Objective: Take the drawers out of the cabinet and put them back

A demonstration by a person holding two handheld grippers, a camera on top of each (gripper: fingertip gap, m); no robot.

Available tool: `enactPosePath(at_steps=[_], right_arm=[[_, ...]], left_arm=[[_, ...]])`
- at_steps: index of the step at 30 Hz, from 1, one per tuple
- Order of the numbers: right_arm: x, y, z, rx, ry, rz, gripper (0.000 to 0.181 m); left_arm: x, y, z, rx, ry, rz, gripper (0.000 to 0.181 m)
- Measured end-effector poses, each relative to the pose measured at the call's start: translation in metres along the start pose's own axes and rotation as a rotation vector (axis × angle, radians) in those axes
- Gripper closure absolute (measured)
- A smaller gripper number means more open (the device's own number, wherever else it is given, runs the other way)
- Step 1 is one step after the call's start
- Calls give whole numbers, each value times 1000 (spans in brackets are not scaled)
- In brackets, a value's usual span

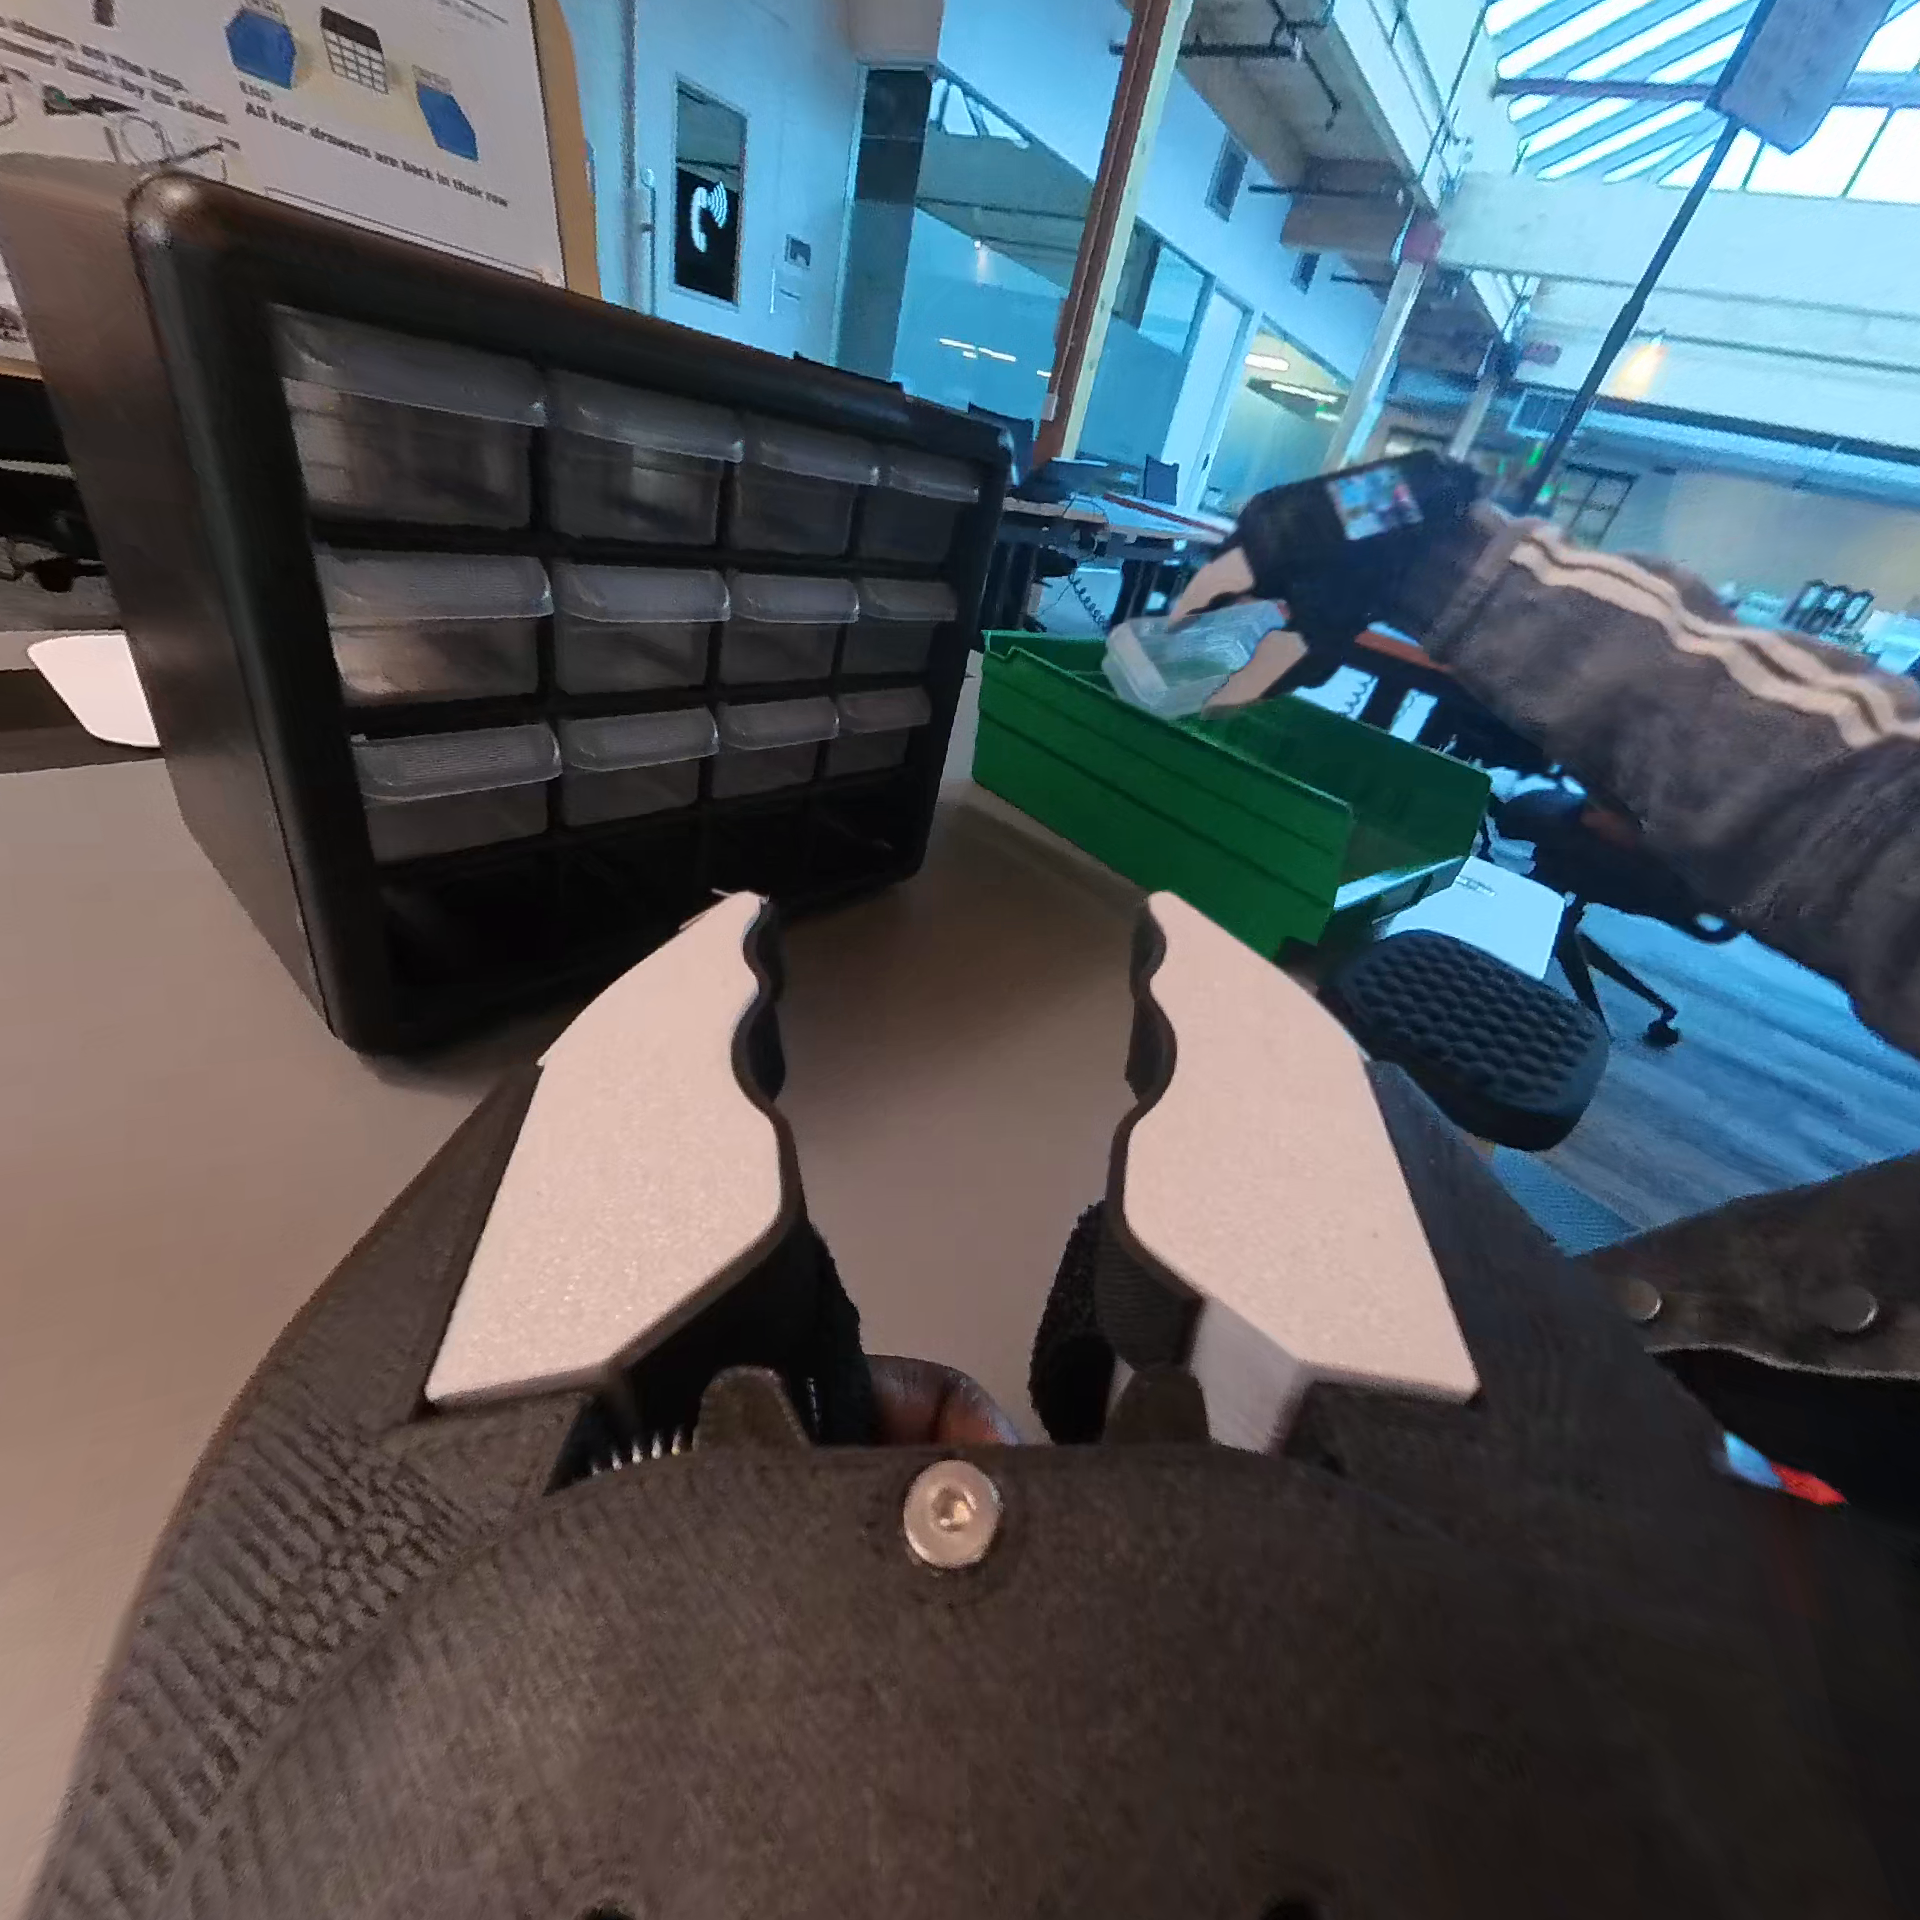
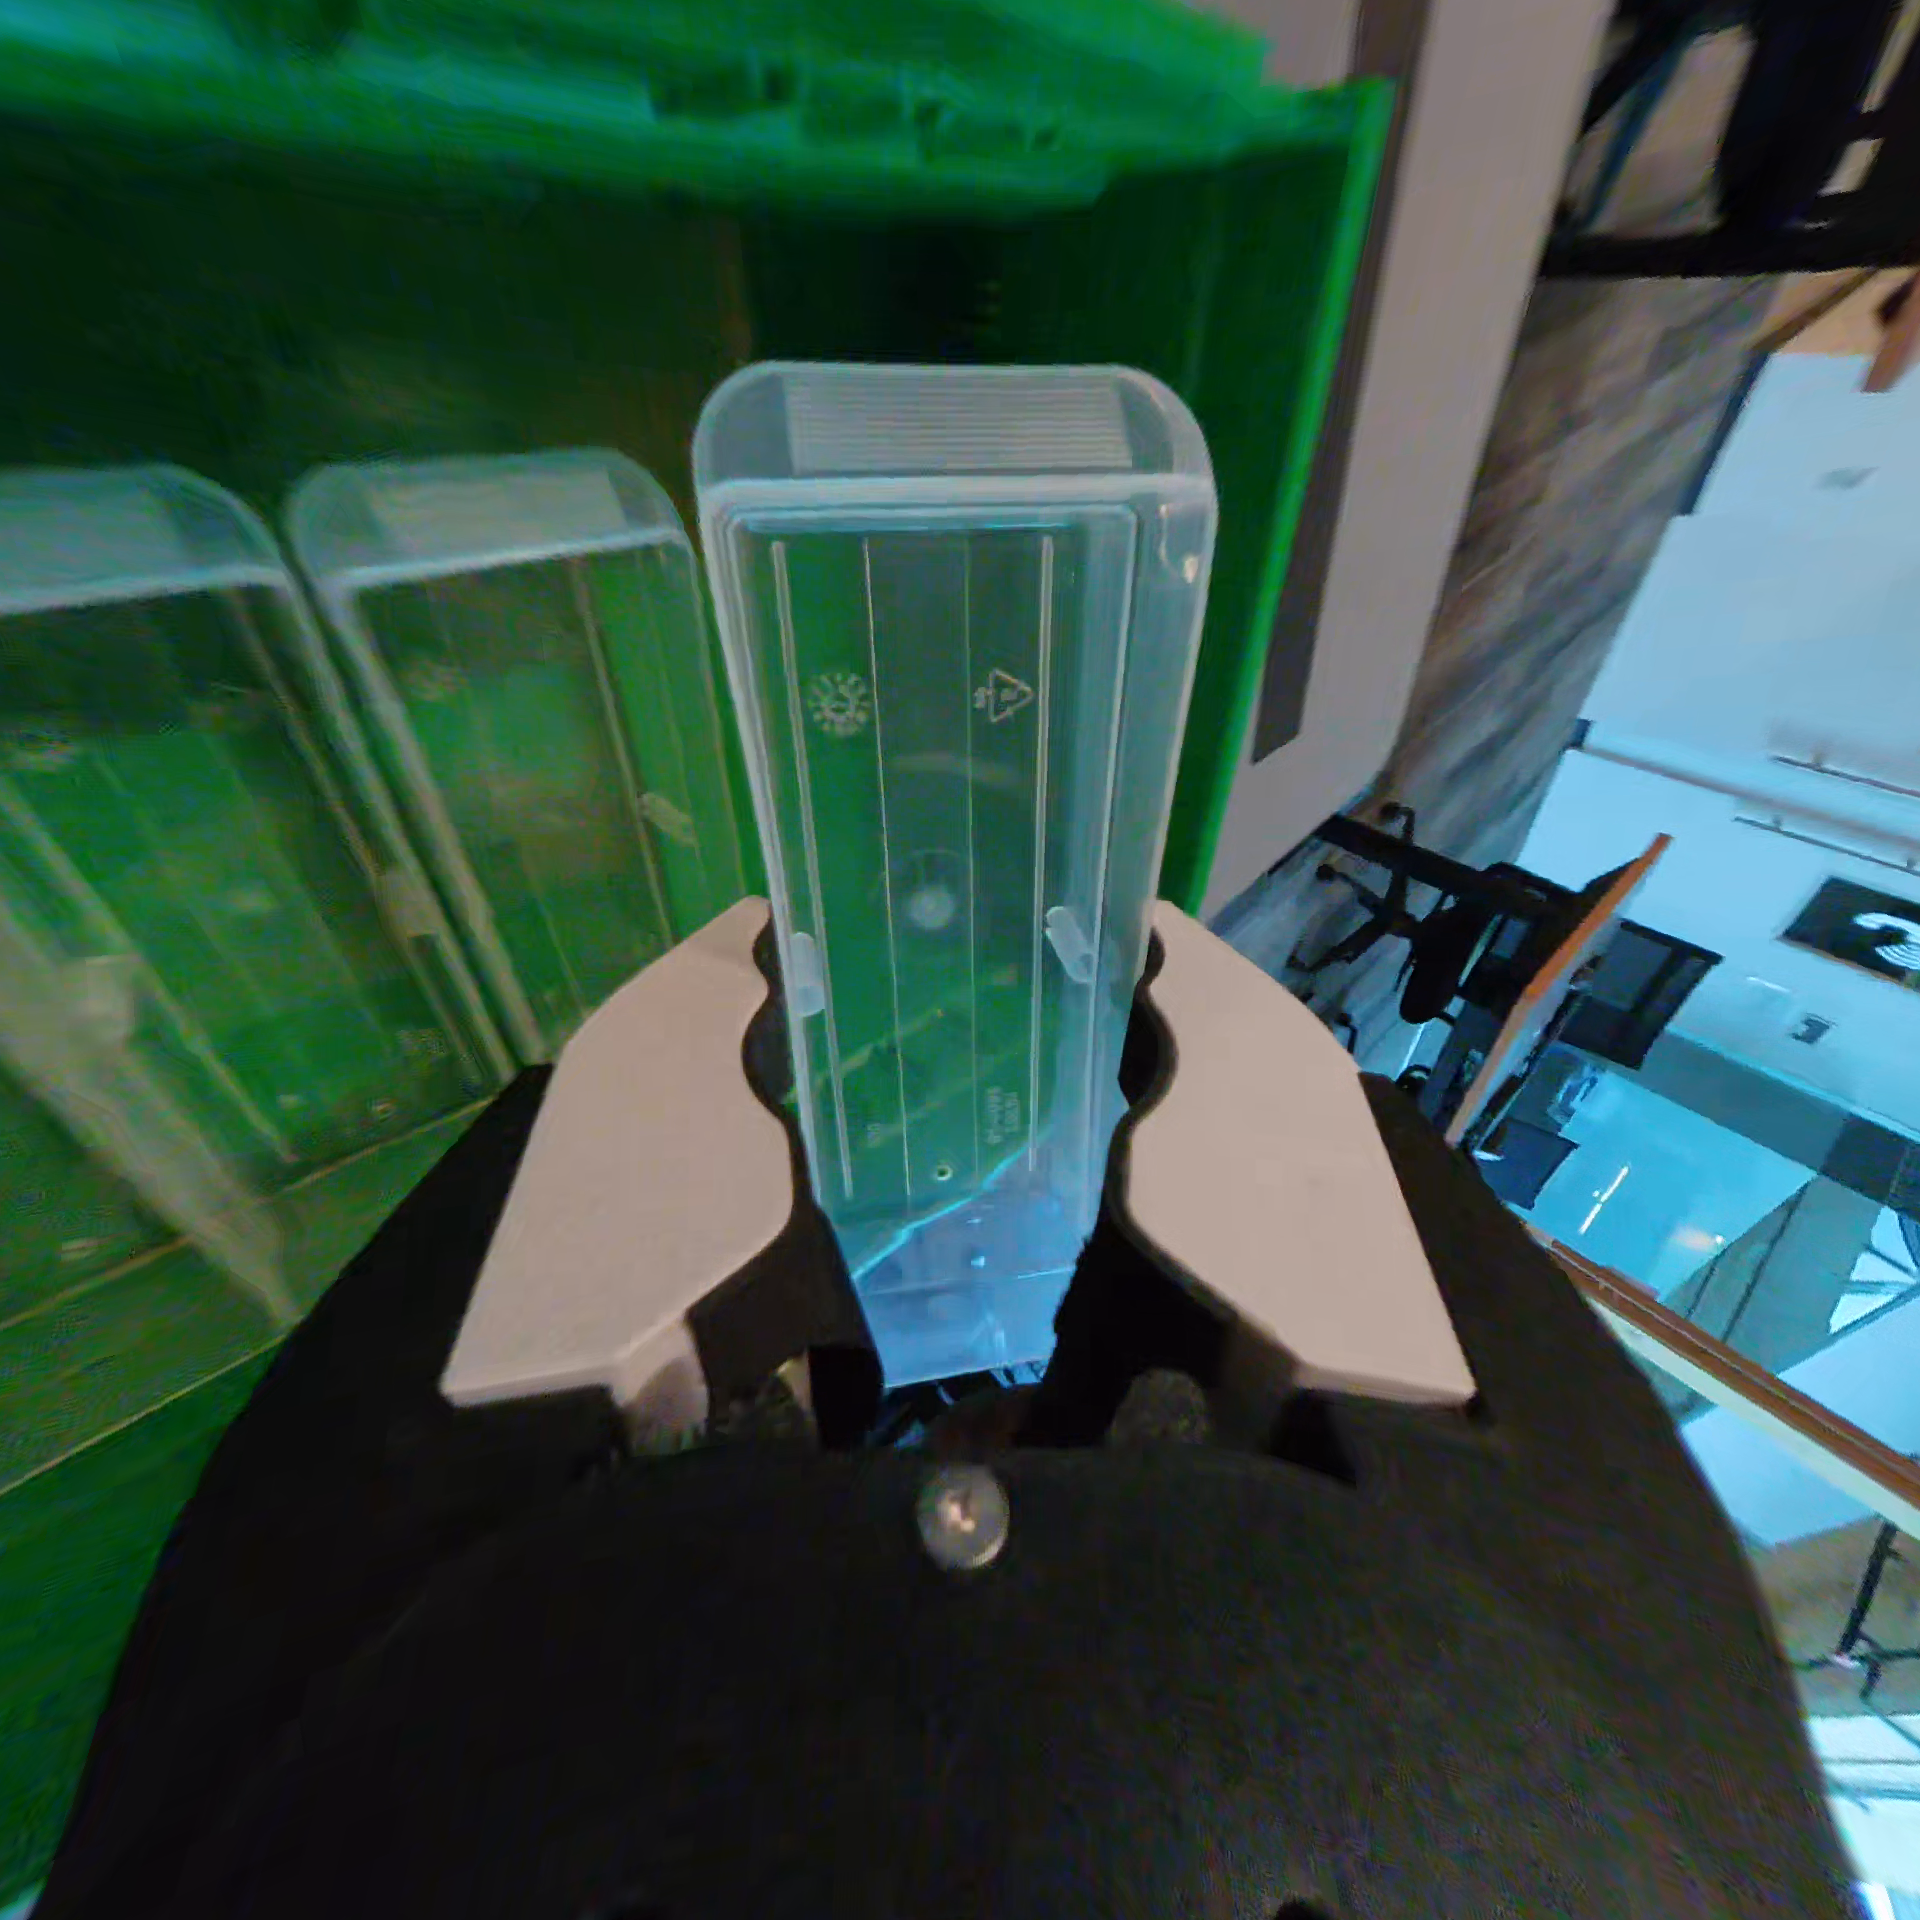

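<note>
Over the green bin (image 2: 1299,520), my right hand-held gripper (image 2: 961,997) clamps a clear drawer (image 2: 951,748).
Light, thin, slippery plastic, I judge: hold its side walls gently; my left hand-held gripper (image 1: 951,997) gapes empty.

Green bin (image 1: 1226,821), black office chair (image 1: 1475,1039)

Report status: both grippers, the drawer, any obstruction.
Left gripper open, empty, facing black plastic cabinet. Right gripper shut on clear plastic drawer above green plastic bin. Two more clear drawers in bin. No obstruction seen.
</note>
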State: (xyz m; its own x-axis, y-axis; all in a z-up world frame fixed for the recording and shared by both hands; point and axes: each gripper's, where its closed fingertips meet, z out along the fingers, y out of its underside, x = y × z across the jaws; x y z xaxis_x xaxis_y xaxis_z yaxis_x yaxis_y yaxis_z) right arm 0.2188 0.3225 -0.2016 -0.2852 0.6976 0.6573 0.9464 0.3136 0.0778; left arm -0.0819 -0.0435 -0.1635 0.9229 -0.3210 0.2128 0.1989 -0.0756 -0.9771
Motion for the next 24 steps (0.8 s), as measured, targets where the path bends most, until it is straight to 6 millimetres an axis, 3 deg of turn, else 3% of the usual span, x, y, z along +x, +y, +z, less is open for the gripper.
enactPosePath(at_steps=[3, 7, 16, 24], right_arm=[[-3, 7, 31, -50, -87, -16, 119], [-8, 5, 50, -31, -183, -26, 118], [-15, 4, 79, -35, -249, -10, 117], [-15, 8, 88, -66, -246, -16, 114]], left_arm=[[3, 5, 2, -29, 0, 60, 117], [5, 11, 4, -49, 16, 82, 118], [5, 13, 4, -51, 24, 73, 121], [3, 16, 5, -63, 24, 66, 121]])
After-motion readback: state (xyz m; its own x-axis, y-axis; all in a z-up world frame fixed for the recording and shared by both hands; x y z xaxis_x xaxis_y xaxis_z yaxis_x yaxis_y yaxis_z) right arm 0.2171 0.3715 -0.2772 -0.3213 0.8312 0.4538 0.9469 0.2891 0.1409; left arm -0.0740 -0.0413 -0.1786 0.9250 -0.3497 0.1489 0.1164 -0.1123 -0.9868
